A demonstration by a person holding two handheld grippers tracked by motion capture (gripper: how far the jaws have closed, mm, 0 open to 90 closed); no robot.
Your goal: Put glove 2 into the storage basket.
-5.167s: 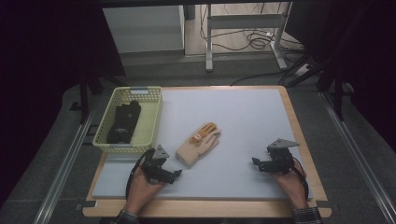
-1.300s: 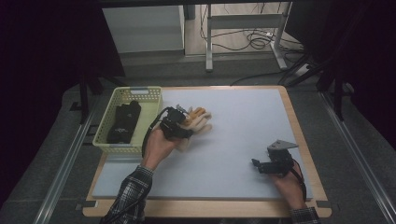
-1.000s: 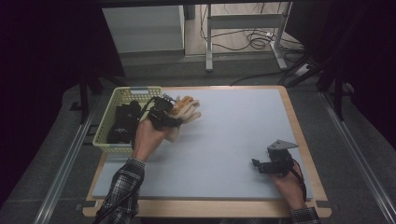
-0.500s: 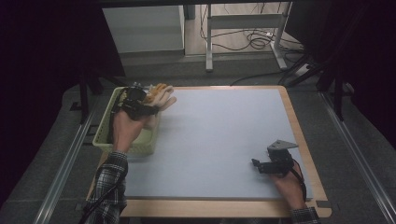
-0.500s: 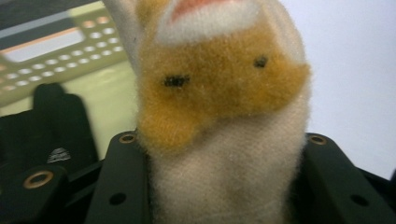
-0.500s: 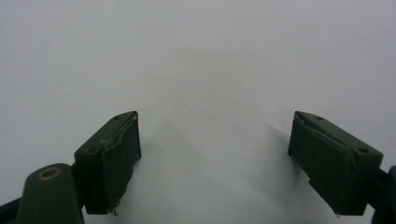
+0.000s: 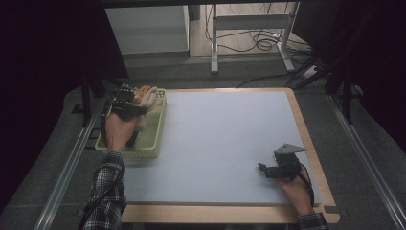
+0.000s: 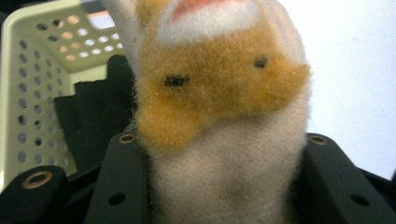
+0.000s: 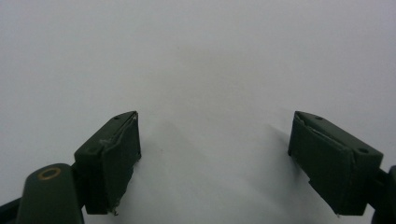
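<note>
The right gripper (image 7: pixel 266 169) is resting near the table's (image 7: pixel 230 143) front edge, its jaws standing wide apart over bare surface. Farther off, the left gripper (image 7: pixel 136 103) is gripping the fuzzy glove (image 8: pixel 219 116), jaws clamped on its cuff, fingers pointing beyond the tips over the basket (image 7: pixel 154 143). Judged step: carrying it in. Next: lowering it onto the dark items (image 8: pixel 98 121) beneath the jaws, then parting them.

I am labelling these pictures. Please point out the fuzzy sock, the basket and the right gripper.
fuzzy sock (image 8: pixel 224 116): left gripper view, on its orange patch.
basket (image 7: pixel 143 153): high view, on its near wall.
right gripper (image 9: pixel 215 158): right gripper view, midway between its open jaws.
</note>
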